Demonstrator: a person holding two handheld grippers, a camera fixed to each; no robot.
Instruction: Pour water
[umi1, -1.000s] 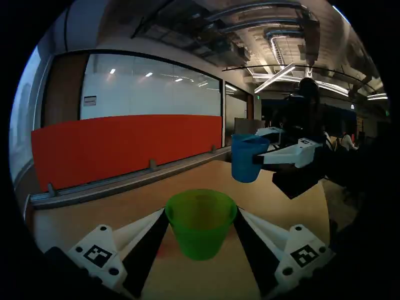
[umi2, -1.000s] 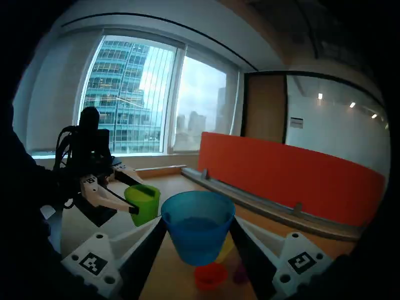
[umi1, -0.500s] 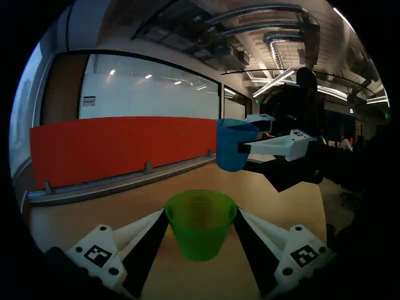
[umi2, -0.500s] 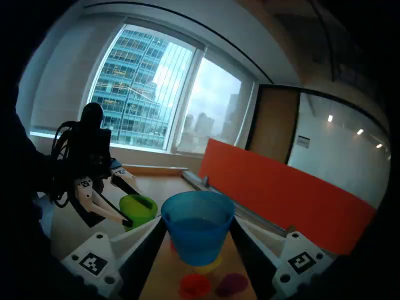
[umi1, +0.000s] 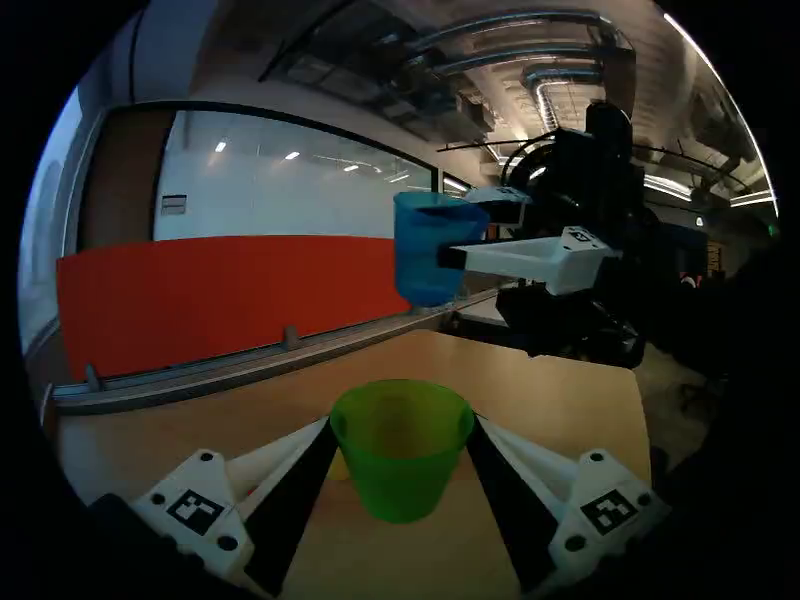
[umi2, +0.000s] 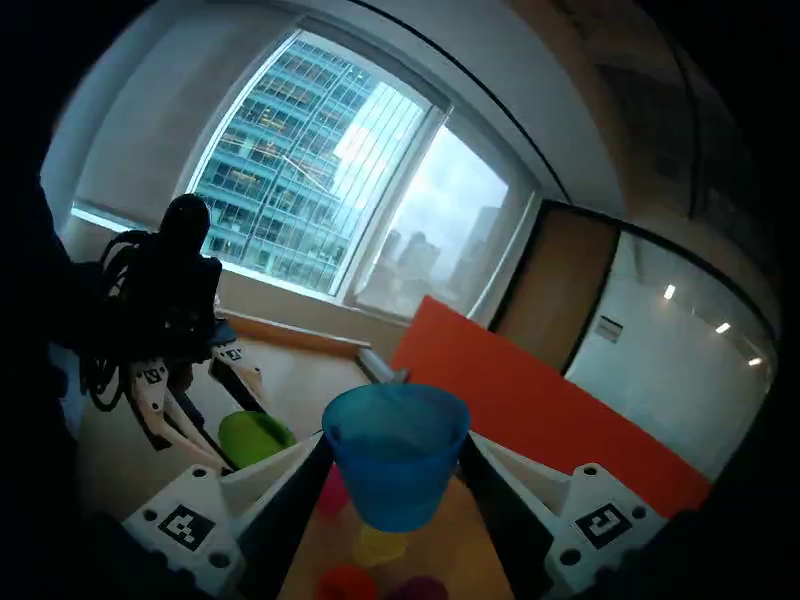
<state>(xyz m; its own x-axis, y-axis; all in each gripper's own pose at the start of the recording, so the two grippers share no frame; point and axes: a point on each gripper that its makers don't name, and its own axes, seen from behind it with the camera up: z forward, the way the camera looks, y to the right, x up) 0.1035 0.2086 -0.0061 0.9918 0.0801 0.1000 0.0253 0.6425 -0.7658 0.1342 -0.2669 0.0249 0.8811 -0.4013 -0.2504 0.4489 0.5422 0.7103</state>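
Note:
A green cup (umi1: 402, 445) sits between the fingers of my left gripper (umi1: 402, 470), which is shut on it, upright above the wooden table (umi1: 540, 380). Higher and to the right in the left gripper view hangs a blue cup (umi1: 428, 247), held by my right gripper (umi1: 445, 255). In the right gripper view the blue cup (umi2: 396, 453) is clamped between the fingers of the right gripper (umi2: 396, 480) and holds water. Below and to its left is the green cup (umi2: 254, 437) in the left gripper (umi2: 235, 440).
An orange partition (umi1: 230, 290) with a metal rail (umi1: 250, 355) runs along the table's far edge. Small coloured cups, yellow (umi2: 380, 545), red (umi2: 345, 583) and pink (umi2: 333, 492), stand on the table under the blue cup. A large window (umi2: 330, 210) lies behind the left gripper.
The blue cup and right gripper have risen and moved left, closer above the green cup. In the right gripper view the green cup has dropped lower and the view has tilted. The left gripper stays still.

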